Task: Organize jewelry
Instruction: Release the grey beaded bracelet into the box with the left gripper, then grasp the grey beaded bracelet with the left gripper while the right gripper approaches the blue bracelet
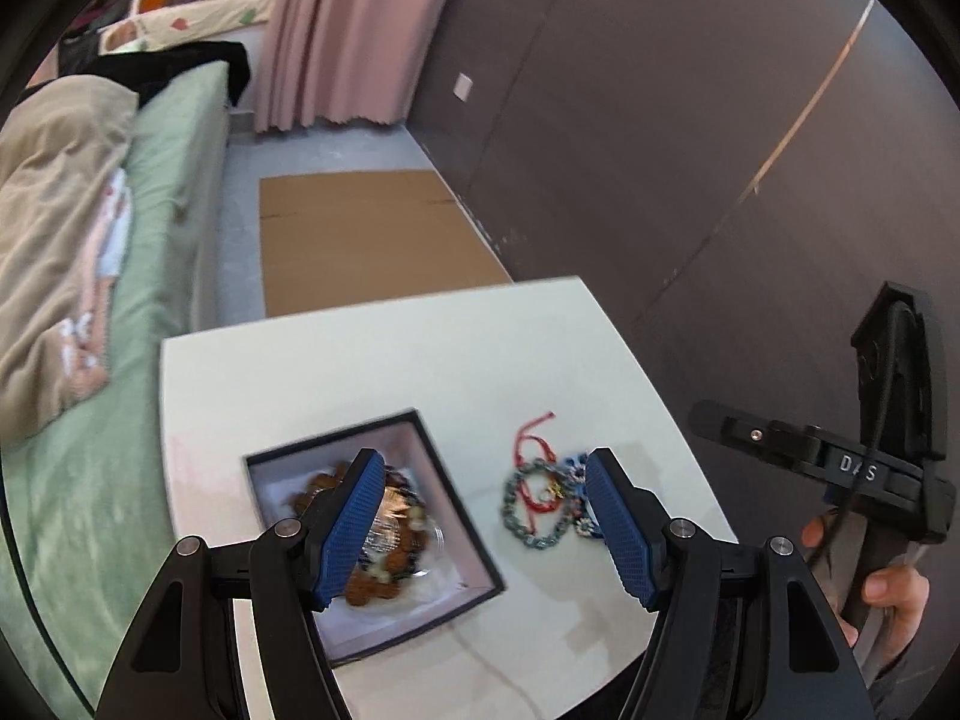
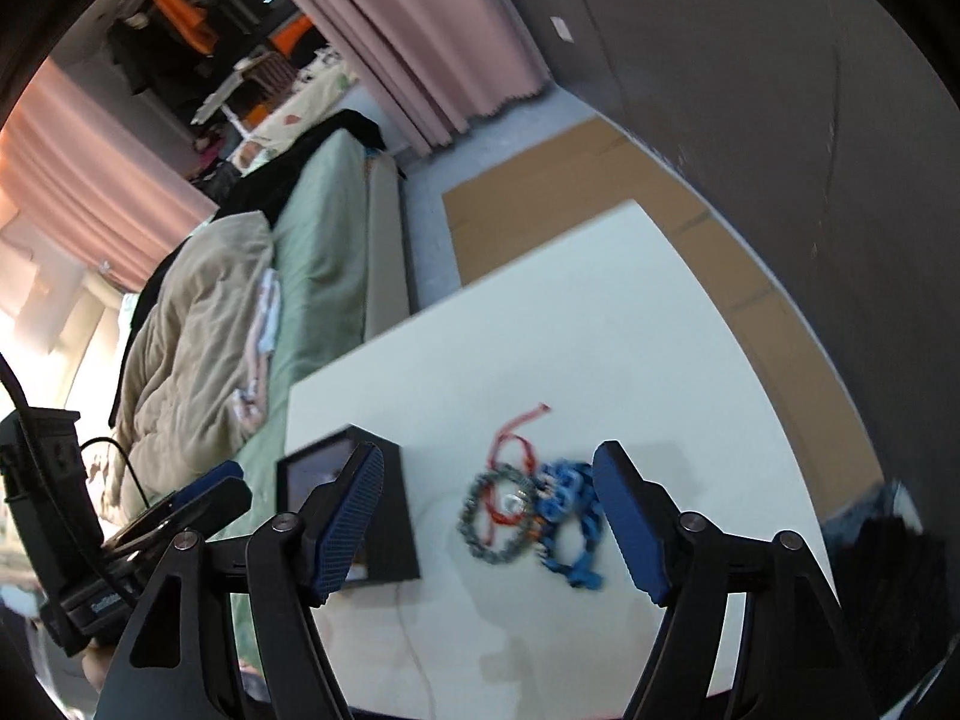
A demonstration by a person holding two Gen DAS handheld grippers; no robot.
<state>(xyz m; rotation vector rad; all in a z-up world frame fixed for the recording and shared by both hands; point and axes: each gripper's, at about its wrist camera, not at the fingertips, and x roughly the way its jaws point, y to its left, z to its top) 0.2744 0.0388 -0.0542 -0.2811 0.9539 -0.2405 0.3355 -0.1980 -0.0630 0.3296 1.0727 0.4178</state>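
Observation:
A black-rimmed jewelry box [image 1: 432,456] with a pale lining sits on the white table [image 1: 372,372] and holds a brown bead bracelet [image 1: 390,546]. To its right lie a red cord bracelet [image 1: 531,450], a grey-green bead bracelet [image 1: 534,510] and a blue bead bracelet [image 1: 579,525], partly overlapping. My left gripper [image 1: 486,534] is open and empty above the table, between box and pile. In the right wrist view my right gripper [image 2: 489,534] is open and empty above the grey-green bracelet [image 2: 495,516], red cord [image 2: 516,438] and blue bracelet [image 2: 570,516]; the box [image 2: 384,510] is at its left.
A bed with a green sheet [image 1: 150,240] and beige quilt [image 1: 54,228] runs along the table's left. Flat cardboard [image 1: 360,240] lies on the floor beyond the table. A dark wall [image 1: 660,120] stands at right, pink curtains [image 1: 354,30] behind. A thin white cable [image 2: 414,648] crosses the table's near edge.

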